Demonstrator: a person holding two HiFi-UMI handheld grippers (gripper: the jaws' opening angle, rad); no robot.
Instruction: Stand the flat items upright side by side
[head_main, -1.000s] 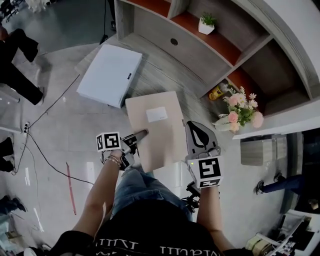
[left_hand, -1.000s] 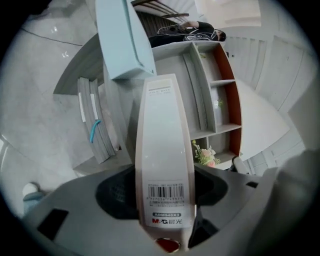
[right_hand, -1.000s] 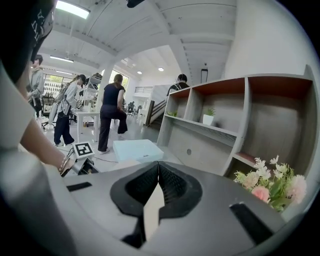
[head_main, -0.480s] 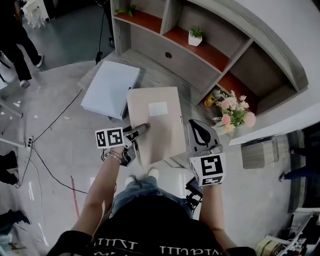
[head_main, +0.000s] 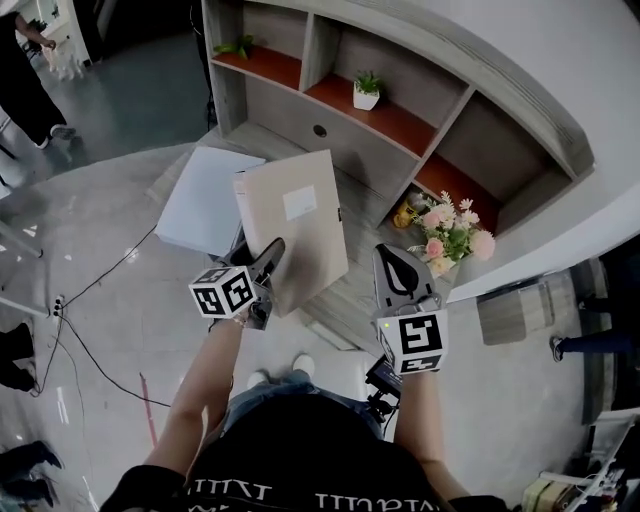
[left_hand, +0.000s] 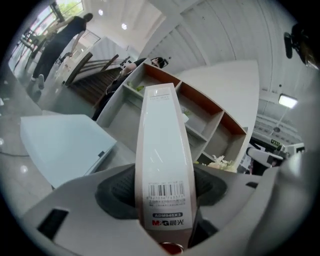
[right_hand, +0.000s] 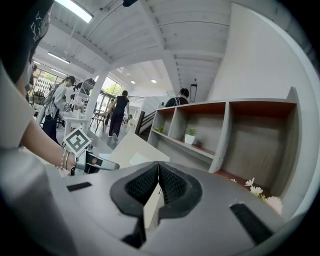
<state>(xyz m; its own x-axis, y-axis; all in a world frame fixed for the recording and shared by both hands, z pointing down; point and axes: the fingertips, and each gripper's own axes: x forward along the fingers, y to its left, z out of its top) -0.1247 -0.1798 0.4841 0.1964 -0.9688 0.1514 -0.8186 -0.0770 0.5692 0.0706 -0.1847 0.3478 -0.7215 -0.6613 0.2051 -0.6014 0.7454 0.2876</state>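
A beige file box (head_main: 295, 225) with a white label hangs tilted in the air in front of the shelf unit. My left gripper (head_main: 263, 262) is shut on its lower edge. In the left gripper view the box's white spine (left_hand: 163, 145) with a barcode stands upright between the pads of the left gripper (left_hand: 162, 187). A second flat item, a white box (head_main: 203, 192), lies flat on the low wooden platform; the left gripper view also takes in this white box (left_hand: 60, 142). My right gripper (head_main: 398, 272) hovers to the right of the beige box, shut and empty. In its own view the right gripper (right_hand: 158, 181) has its pads touching.
A grey shelf unit (head_main: 400, 140) with orange shelves stands ahead, holding a small potted plant (head_main: 366, 92). A bunch of pink flowers (head_main: 450, 230) sits at its right end. Cables (head_main: 100, 280) run over the floor at left. A person (head_main: 30, 70) stands at far left.
My left gripper has risen and rolled, bringing the beige box up off the platform and tipping it toward upright. The right gripper has risen a little.
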